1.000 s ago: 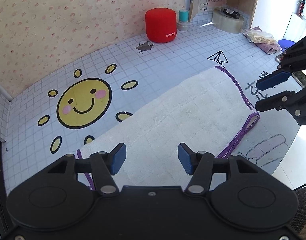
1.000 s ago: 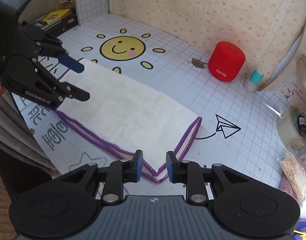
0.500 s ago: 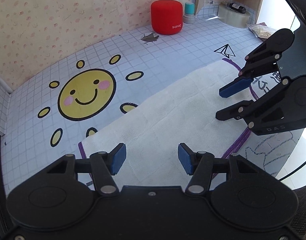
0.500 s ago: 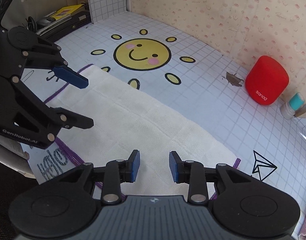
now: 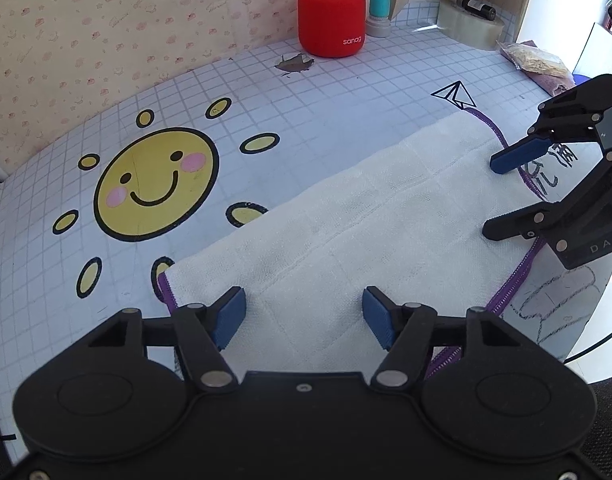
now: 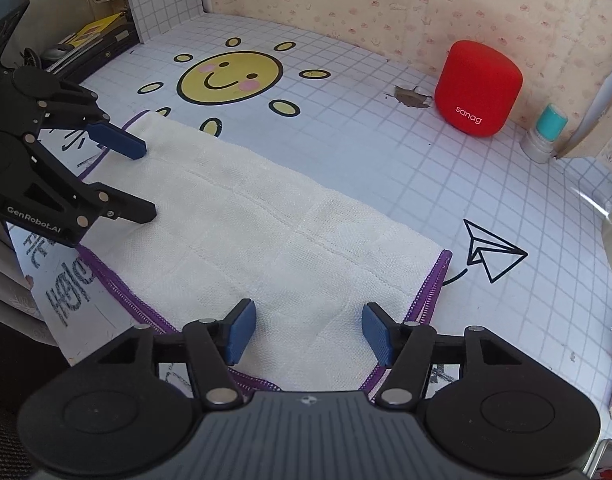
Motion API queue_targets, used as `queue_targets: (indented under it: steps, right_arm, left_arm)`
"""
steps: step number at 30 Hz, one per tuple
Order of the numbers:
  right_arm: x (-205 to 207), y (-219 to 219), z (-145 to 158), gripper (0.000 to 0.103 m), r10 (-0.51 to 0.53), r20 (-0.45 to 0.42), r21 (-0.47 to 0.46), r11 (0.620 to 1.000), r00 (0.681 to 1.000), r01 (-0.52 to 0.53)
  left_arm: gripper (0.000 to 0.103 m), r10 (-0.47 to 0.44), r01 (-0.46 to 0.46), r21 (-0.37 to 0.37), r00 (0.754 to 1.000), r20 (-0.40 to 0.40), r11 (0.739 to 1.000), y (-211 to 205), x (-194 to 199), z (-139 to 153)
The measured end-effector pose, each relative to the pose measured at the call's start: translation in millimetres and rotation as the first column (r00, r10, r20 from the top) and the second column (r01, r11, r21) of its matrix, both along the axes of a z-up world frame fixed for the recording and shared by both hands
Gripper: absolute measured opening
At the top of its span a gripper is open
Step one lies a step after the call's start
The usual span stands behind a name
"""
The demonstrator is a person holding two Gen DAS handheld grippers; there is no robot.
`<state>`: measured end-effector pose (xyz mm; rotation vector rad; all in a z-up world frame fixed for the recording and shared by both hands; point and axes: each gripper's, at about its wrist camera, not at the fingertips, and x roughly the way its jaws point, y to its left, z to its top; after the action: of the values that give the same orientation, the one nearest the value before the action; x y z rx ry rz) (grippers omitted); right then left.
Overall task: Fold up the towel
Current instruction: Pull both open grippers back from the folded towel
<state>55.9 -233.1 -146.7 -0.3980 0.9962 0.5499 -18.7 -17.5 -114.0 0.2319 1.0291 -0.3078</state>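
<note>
A white towel (image 5: pixel 345 224) with purple stitched edges lies folded flat on the gridded table mat; in the right wrist view the towel (image 6: pixel 266 232) runs from left to the paper-plane drawing. My left gripper (image 5: pixel 304 320) hovers over the towel's near left end, its jaws opening with only flat cloth below them. My right gripper (image 6: pixel 307 330) hovers over the towel's right end, jaws opening, nothing pinched. Each view also shows the other tool: the right gripper (image 5: pixel 495 196) at the far end, the left gripper (image 6: pixel 146 180) at the left end.
A red speaker (image 5: pixel 331 20) and a small teal-capped bottle (image 5: pixel 379 14) stand at the back wall. A tape roll (image 5: pixel 471 30) and a bag of snacks (image 5: pixel 535 62) lie at the back right. A sun drawing (image 5: pixel 156 184) marks the mat beyond the towel.
The right gripper let go of the towel's purple-edged corner, opened wide and moved over the cloth. The left gripper's jaws widened a little and sank slightly. The towel now lies flat.
</note>
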Motion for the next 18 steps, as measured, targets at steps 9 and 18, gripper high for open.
queue_targets:
  steps: [9,18]
  right_arm:
    - [24,-5,0,0.064,-0.039,0.024,0.013,0.999,0.999,0.039]
    - [57,-6,0,0.069,-0.082,0.051,0.025,0.996,0.995,0.081]
  left_arm:
    - [0.075,0.001,-0.002,0.005,1.000,0.016,1.000,4,26,-1]
    - [0.075,0.005,-0.005,0.020,1.000,0.021,1.000,1,59,-2]
